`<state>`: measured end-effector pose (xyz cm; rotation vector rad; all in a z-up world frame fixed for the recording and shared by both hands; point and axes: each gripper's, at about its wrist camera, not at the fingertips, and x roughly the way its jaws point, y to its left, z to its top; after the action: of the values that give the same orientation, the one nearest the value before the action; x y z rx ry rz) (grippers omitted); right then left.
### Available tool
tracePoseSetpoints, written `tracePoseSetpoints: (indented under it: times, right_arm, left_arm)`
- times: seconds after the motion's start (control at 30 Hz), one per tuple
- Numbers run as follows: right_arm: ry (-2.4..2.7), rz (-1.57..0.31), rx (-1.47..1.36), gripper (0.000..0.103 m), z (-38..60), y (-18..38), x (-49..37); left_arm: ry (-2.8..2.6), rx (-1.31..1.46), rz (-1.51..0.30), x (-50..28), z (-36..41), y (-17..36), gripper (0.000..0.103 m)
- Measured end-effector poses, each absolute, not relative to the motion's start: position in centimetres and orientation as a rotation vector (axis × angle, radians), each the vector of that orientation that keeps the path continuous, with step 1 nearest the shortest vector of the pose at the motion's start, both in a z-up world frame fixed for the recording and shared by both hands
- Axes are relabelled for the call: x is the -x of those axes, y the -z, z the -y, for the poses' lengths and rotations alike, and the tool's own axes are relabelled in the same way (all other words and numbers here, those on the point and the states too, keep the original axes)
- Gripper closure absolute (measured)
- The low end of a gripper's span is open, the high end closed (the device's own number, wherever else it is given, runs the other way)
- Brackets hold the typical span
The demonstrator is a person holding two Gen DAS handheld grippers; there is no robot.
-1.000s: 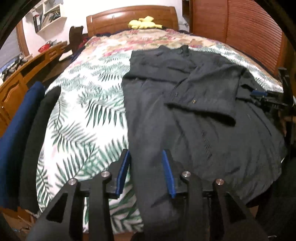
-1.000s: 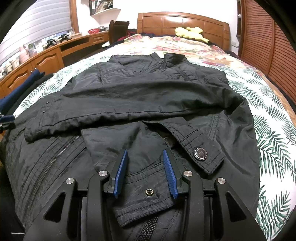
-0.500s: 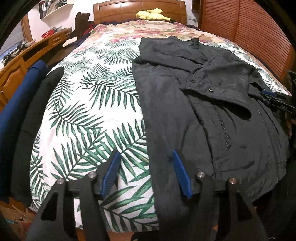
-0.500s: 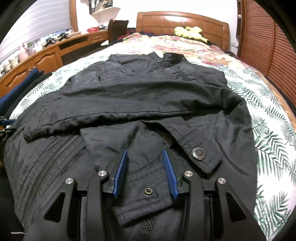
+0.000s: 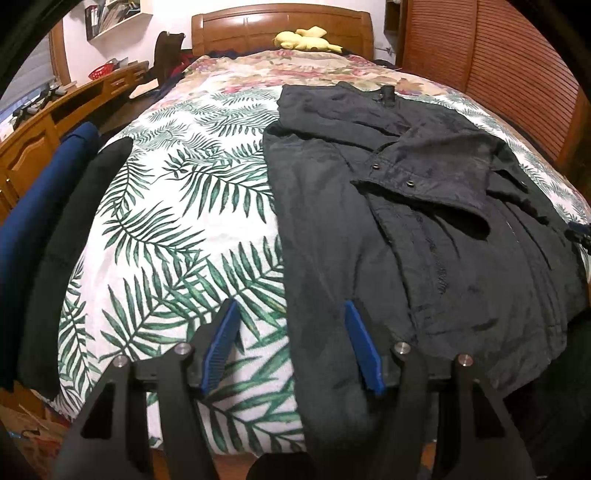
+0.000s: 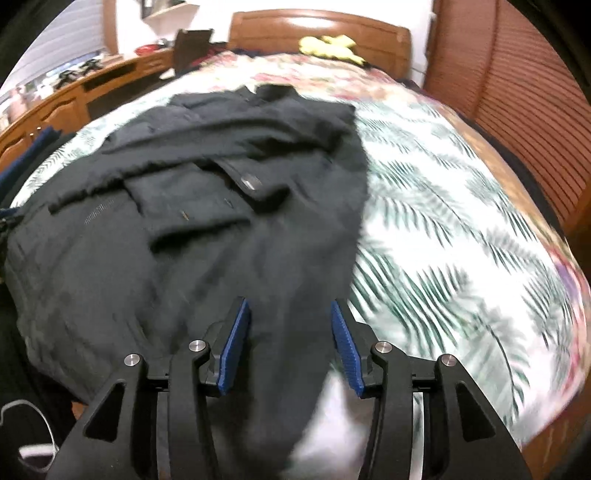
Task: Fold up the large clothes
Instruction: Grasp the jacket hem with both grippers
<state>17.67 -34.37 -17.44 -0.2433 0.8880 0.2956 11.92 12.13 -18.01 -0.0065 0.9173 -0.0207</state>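
Straddling the jacket's [image 5: 388, 229] near hem, the left gripper [image 5: 291, 347] and right gripper [image 6: 290, 347] had jaws apart and just widening, gripping nothing. Jacket: black, sleeves folded across its front, flat on the leaf-print bed [image 5: 177, 229]. Risk: slippery cloth sliding off the bed edge, or a jaw pinching one layer only and spoiling the fold. Writing: none legible.

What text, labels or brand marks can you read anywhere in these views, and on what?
None readable.
Black jacket: no label or print shows; its snap button is too blurred to read.
Books on the wall shelf: spines too small to read.
Leaf-print bedspread: pattern only, no words.
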Motion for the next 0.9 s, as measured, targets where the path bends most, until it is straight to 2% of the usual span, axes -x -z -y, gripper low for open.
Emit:
tracePoseSetpoints:
  times: [0.23,0.53,0.9]
  right_arm:
    - [-0.313,-0.937,0.171,0.056,37.0,17.7,-14.8]
    - [-0.484,-0.914,0.126,0.058,33.7,17.0,-13.6]
    - [-0.394,-0.989,0.159,0.057,34.6,18.7,-12.4]
  left_arm:
    - [0.044,0.006,-0.918,-10.5,-11.7,17.9,0.044]
    - [0.063,0.014,-0.909,-9.6,-11.1,18.0,0.044]
    - [0.110,0.014,-0.912,-6.2,-10.4,18.5,0.044]
